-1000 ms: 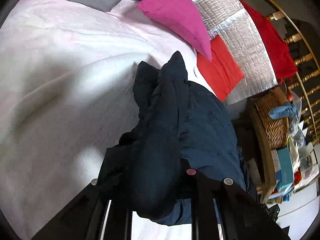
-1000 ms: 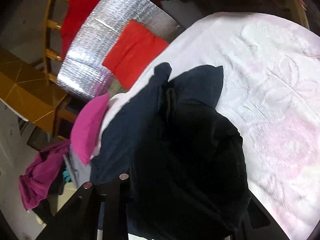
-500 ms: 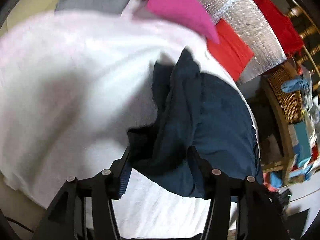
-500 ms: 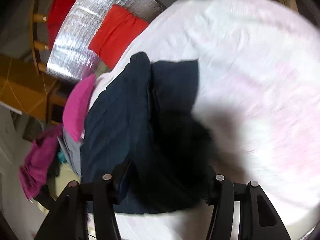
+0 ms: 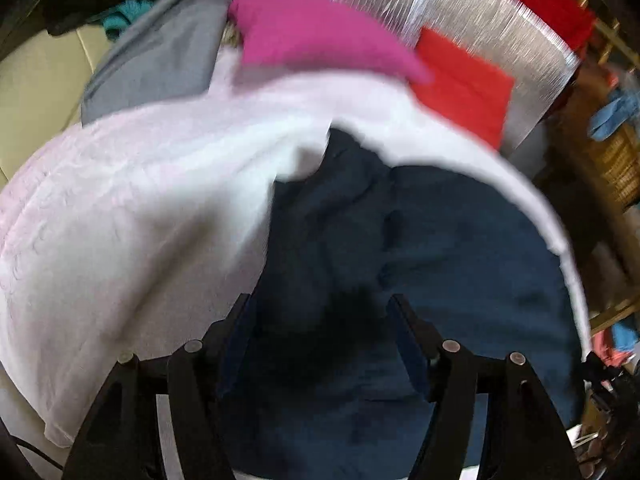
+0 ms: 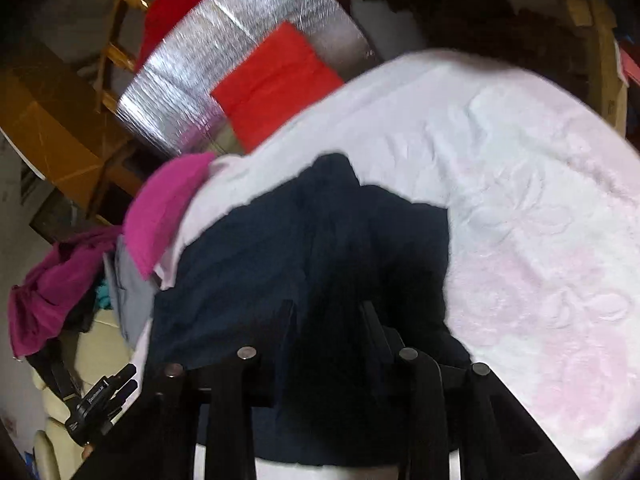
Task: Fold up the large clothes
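A navy garment (image 5: 460, 260) lies bunched on a white-and-pink bedspread (image 5: 140, 220), close to its edge. My left gripper (image 5: 320, 304) hovers over the garment's near part. Its jaws are opening, and the cloth lies below them, not pinched. In the right wrist view the same navy garment (image 6: 248, 264) spreads across the bedspread (image 6: 540, 220). My right gripper (image 6: 328, 308) is down in its dark folds, jaws closing, with a ridge of cloth squeezed between the fingers. The view is blurred and the cloth there is very dark.
A magenta cushion (image 5: 320, 32) and a grey garment (image 5: 156, 64) lie at the bed's far edge. Beyond are a red cloth (image 5: 464, 88) on a silver foil mat (image 5: 480, 20), a wicker basket (image 5: 620, 160), and a heap of magenta clothes (image 6: 52, 280).
Both grippers held the garment lifted a second ago, then opened and let it drop onto the bed. The left has spread wider and tilted; the right has narrowed again on a fold.
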Demonstrator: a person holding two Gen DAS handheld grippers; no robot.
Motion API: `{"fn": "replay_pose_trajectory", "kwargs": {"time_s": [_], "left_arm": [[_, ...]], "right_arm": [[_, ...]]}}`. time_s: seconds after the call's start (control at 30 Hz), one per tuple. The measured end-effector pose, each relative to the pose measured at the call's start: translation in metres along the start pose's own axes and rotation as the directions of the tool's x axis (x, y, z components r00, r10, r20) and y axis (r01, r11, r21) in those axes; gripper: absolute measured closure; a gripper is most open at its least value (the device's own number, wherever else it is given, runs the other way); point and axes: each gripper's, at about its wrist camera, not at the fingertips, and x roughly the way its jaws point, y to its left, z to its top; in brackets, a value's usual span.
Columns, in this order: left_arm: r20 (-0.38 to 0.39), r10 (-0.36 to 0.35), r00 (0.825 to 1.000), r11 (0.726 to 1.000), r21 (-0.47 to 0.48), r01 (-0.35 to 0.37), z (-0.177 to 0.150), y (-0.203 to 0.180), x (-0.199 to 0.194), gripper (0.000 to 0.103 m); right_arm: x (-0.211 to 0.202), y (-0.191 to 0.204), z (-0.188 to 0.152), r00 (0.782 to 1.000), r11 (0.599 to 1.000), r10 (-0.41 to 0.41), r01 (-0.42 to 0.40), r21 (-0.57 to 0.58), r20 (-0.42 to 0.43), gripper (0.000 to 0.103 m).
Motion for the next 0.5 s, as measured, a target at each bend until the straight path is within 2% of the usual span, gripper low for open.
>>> {"fn": "replay_pose_trajectory", "kwargs": {"time_s": [0.03,0.07,0.13,0.2,0.23,0.33,0.43,0.5], "left_arm": [[-0.035,0.022,0.999,1.000,0.009,-0.022,-0.001,0.002,0.011,0.031],[-0.045,0.022,0.999,1.000,0.008,-0.022,-0.002,0.002,0.015,0.029],[-0.071,-0.010,0.997,1.000,-0.026,0.008,0.005,0.009,0.015,0.029],[-0.061,-0.011,0.998,1.000,-0.020,0.010,0.017,0.008,0.008,0.030],[-0.030,-0.014,0.999,1.000,-0.002,0.013,0.027,0.004,0.002,0.030],[0.012,-0.031,0.999,0.999,0.036,0.030,0.055,-0.010,-0.003,0.030],[0.023,-0.021,1.000,0.997,0.069,0.019,0.089,-0.030,0.016,0.030],[-0.010,-0.021,1.000,0.997,0.074,0.022,0.107,-0.038,0.039,0.030]], "right_arm": [[0.012,-0.005,0.000,1.000,1.000,-0.022,0.022,0.008,-0.019,0.070],[0.022,-0.006,-0.001,0.999,0.999,-0.035,0.035,0.015,-0.031,0.075],[0.029,-0.003,0.003,0.998,0.998,-0.046,0.047,0.028,-0.049,0.083],[0.022,0.000,0.013,0.997,0.999,-0.046,0.047,0.019,-0.057,0.083],[0.016,0.006,0.020,0.998,0.999,-0.043,0.043,0.006,-0.037,0.079],[0.011,0.023,0.047,1.000,1.000,-0.014,0.014,-0.013,-0.003,0.079],[0.034,0.044,0.077,1.000,0.999,-0.021,0.021,-0.028,0.007,0.079],[0.054,0.055,0.088,1.000,0.999,-0.021,0.021,-0.024,-0.006,0.079]]}}
